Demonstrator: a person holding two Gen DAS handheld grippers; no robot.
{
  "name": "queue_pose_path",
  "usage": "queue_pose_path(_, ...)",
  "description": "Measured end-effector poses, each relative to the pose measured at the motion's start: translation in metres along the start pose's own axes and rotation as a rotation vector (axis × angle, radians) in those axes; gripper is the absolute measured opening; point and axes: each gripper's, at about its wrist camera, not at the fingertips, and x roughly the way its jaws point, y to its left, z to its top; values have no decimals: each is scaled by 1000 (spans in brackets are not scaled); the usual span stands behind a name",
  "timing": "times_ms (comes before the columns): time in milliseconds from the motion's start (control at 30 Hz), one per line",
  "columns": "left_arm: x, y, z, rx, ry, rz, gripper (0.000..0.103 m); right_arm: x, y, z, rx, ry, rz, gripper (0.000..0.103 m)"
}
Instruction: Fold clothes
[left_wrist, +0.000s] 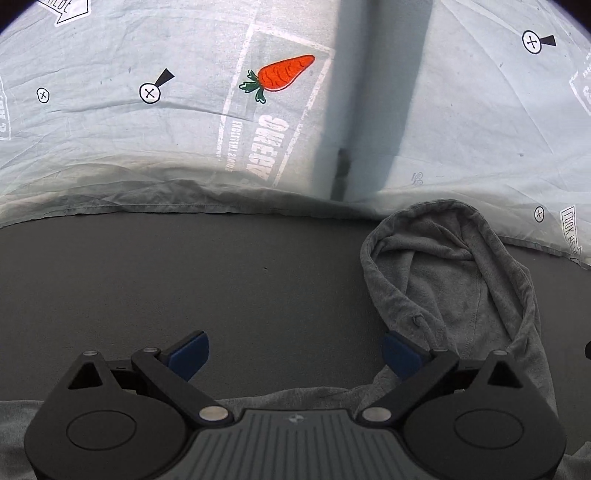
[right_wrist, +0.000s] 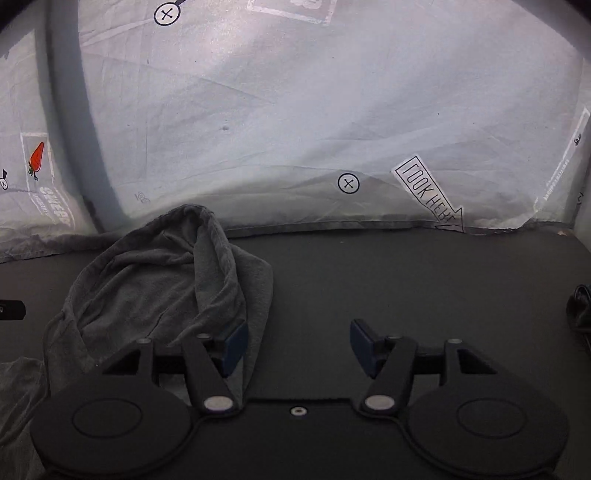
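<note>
Hoodie (left_wrist: 454, 280); carrot print (left_wrist: 284, 75) clearer left

A grey hooded sweatshirt (left_wrist: 461, 280) (right_wrist: 159, 280) lies rumpled on the dark surface, its hood gaping open.

A dark grey table (right_wrist: 406, 280) carries a crumpled grey hoodie (right_wrist: 166, 280), its hood lying just short of the printed pale sheet (right_wrist: 295, 110) that hangs along the table's far edge.

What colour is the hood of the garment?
Heather grey hood, clearest in the left wrist view.
</note>
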Motion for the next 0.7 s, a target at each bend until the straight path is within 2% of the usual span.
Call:
queue_pose_path(133,-25,27,-57,-66,85,42,100,-29,-48,-58,59,111,-117,60)
queue_pose_path(233,-46,34,-97,-69,155,89,100,-58,-74,-90,101,133,-168,61)
queue_pose_path(333,-66,35,-127,-80,197,93,100,-78,-89,-105,132,123,-171,61)
queue_pose_path(400,-74,32,-139,-91,219,83,100,-85,-92,-106,138,99,-154,61)
queue_pose_path(500,-76,22,-149,-84,237,82,100,-83,-79,-93,130,50,-73,61)
queue_pose_path(567,-70,15,-151,-73,253,101,100,-75,-65,-84,115,34,-17,52)
queue_pose_path(700,-54,7,-150,-77,291,112,100,-50,-20,-72,57,49,93,46)
